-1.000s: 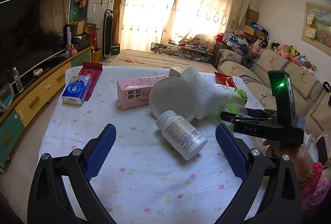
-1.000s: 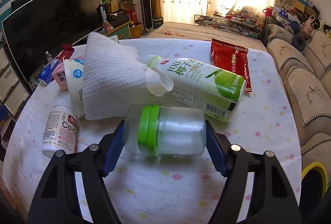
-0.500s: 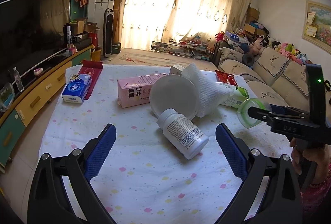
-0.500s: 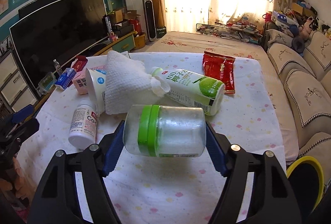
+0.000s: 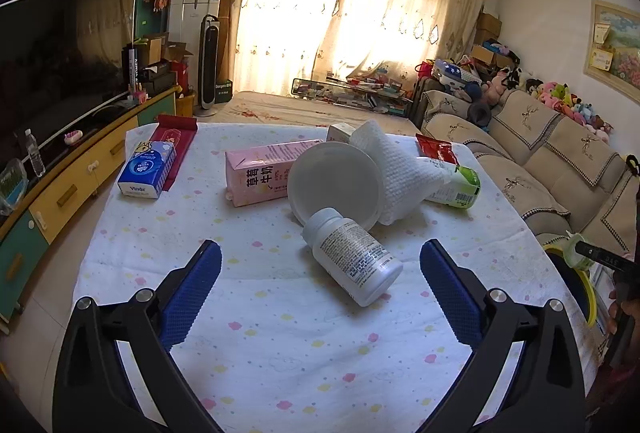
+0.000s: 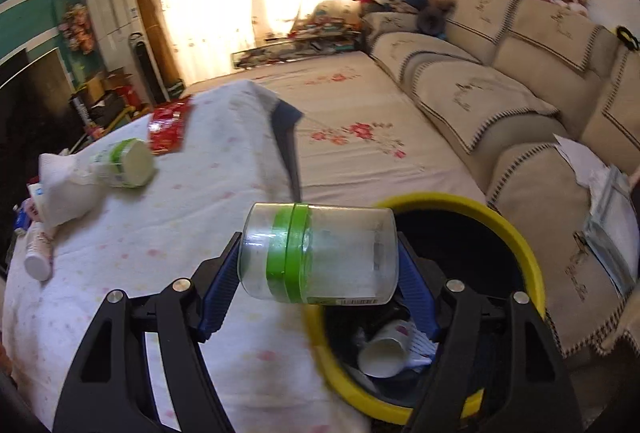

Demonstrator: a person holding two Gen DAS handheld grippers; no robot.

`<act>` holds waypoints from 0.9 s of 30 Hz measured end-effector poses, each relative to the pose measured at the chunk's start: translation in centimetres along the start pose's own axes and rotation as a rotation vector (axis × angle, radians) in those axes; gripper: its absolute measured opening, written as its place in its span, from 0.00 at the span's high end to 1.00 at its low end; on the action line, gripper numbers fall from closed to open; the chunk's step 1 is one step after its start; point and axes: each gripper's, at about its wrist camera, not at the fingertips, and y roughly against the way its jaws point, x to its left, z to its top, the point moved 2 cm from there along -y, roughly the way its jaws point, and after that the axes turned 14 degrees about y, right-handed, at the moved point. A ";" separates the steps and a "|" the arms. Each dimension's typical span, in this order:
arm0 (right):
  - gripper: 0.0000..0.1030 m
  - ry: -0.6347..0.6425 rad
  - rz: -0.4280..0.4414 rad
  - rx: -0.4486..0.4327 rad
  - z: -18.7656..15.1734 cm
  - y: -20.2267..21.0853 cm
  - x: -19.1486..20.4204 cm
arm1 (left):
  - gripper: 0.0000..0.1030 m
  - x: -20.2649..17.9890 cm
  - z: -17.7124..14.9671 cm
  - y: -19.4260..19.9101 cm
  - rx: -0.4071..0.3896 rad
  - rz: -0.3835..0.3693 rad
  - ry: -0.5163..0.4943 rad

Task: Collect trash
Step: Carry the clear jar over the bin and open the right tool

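Green-banded clear plastic jar point(image 6: 318, 253) being pinched sideways in the right gripper point(image 6: 320, 273), hovering at the yellow-rimmed bin point(image 6: 524, 253) edge; needing shifting further over the bin, then releasing. Left gripper point(image 5: 320, 289) spread, idling.

One jar point(image 6: 320, 253), one bin point(image 6: 472, 209), one pill bottle point(image 5: 352, 257), two cartons point(image 5: 260, 175), one tissue pack point(image 5: 147, 169), one towel point(image 5: 400, 173).

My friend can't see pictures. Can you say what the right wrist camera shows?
The right tool holds a clear jar with a green band, sideways, partly over a yellow bin. A paper cup lies in the bin. To the left, a table holds more trash.
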 end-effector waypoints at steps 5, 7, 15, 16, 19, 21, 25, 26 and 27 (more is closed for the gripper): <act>0.33 -0.097 -0.104 0.087 -3.9 -2.3 -5.9 | 0.05 -0.1 -0.1 -0.3 0.007 0.011 -0.006; 0.33 -0.119 -0.127 0.110 -4.9 -3.0 -7.2 | 0.05 -0.1 -0.2 -0.4 0.011 0.017 -0.008; 0.33 -0.122 -0.143 0.140 -5.4 -4.8 -7.4 | 0.05 -0.1 -0.3 -0.8 0.022 0.024 -0.009; 0.33 -0.122 -0.149 0.138 -5.3 -4.8 -7.3 | 0.05 -0.1 -0.3 -0.8 0.022 0.023 -0.008; 0.32 -0.119 -0.162 0.124 -4.9 -4.1 -6.5 | 0.05 -0.1 -0.3 -0.8 0.025 0.020 -0.007; 0.32 -0.129 -0.144 0.102 -4.2 -3.4 -6.2 | 0.05 -0.2 -0.3 -0.8 0.026 0.019 -0.009; 0.29 -0.101 -0.082 0.000 -1.0 -1.3 -3.6 | 0.05 -0.4 -0.4 -0.9 0.026 0.021 -0.018; 0.26 -0.084 -0.052 -0.039 0.1 -0.7 -2.3 | 0.05 -0.4 -0.4 -0.9 0.026 0.024 -0.021; 0.25 -0.063 -0.023 -0.075 1.3 -0.2 -0.8 | 0.05 -0.4 -0.4 -1.0 0.026 0.028 -0.025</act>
